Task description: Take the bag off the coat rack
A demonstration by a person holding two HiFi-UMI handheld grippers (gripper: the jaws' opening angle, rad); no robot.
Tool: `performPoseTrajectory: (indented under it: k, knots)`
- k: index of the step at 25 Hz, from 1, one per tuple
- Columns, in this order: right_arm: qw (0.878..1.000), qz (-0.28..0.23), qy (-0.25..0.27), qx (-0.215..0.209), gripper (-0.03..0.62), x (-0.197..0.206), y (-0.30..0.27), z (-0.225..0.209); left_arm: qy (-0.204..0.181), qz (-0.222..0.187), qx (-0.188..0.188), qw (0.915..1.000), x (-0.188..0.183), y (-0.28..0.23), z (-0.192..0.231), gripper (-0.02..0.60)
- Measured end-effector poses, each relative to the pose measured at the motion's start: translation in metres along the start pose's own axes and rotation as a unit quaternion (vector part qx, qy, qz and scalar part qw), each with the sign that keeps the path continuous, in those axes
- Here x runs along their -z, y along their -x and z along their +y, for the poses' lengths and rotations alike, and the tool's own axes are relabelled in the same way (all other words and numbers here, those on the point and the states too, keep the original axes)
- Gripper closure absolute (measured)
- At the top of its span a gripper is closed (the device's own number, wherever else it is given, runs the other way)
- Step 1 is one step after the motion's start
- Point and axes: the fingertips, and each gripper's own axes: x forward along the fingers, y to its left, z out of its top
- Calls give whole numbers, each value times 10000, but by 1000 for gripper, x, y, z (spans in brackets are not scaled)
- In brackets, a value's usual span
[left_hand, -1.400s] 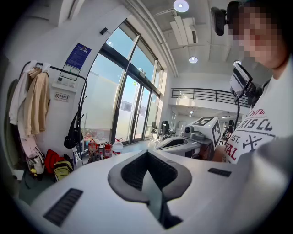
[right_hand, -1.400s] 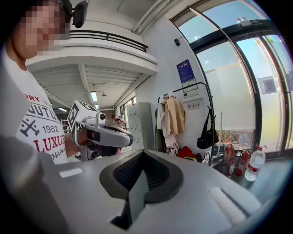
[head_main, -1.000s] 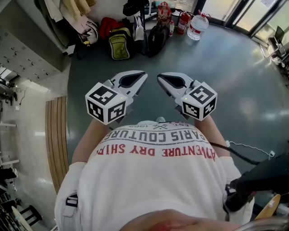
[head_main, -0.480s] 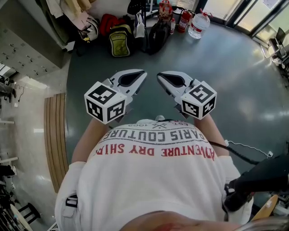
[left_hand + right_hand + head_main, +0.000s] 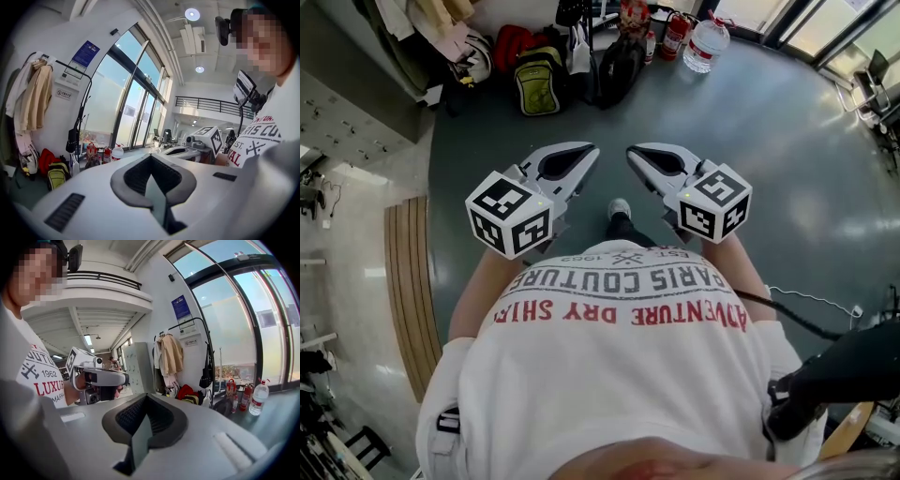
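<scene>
The coat rack [image 5: 80,123] is a black pole by the white wall, some way ahead of me. A small black bag [image 5: 72,140] hangs from it at mid height, and it also shows in the right gripper view, bag [image 5: 205,378] on rack [image 5: 210,357]. In the head view the rack [image 5: 589,37] stands at the top edge among bags on the floor. My left gripper [image 5: 592,150] and right gripper [image 5: 630,152] are held side by side in front of my chest. Both are shut on nothing and far from the rack.
At the rack's foot lie a yellow-green backpack [image 5: 537,82], a red bag [image 5: 508,45] and a black bag [image 5: 621,67]. Fire extinguishers [image 5: 675,36] and a water bottle [image 5: 705,42] stand beside them. Coats [image 5: 35,101] hang at the left; a grey cabinet [image 5: 347,89] and a floor cable [image 5: 806,305] flank the floor.
The person has stepped forward: a shoe now shows below the grippers. The head view has shifted, so the bags sit higher in it. Both grippers stay shut, held the same way.
</scene>
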Motion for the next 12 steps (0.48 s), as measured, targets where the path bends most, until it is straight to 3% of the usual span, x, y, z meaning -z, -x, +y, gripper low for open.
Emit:
performPoseTrajectory:
  k: [6, 12]
  knots:
    - [9999, -43, -111, -125, 592, -5, -46, -71, 46, 255, -214, 9994, 3, -52, 69, 578]
    - [9993, -34, -273, -237, 592, -29, -115, -200, 222, 369, -411, 9982, -18, -145, 178, 578]
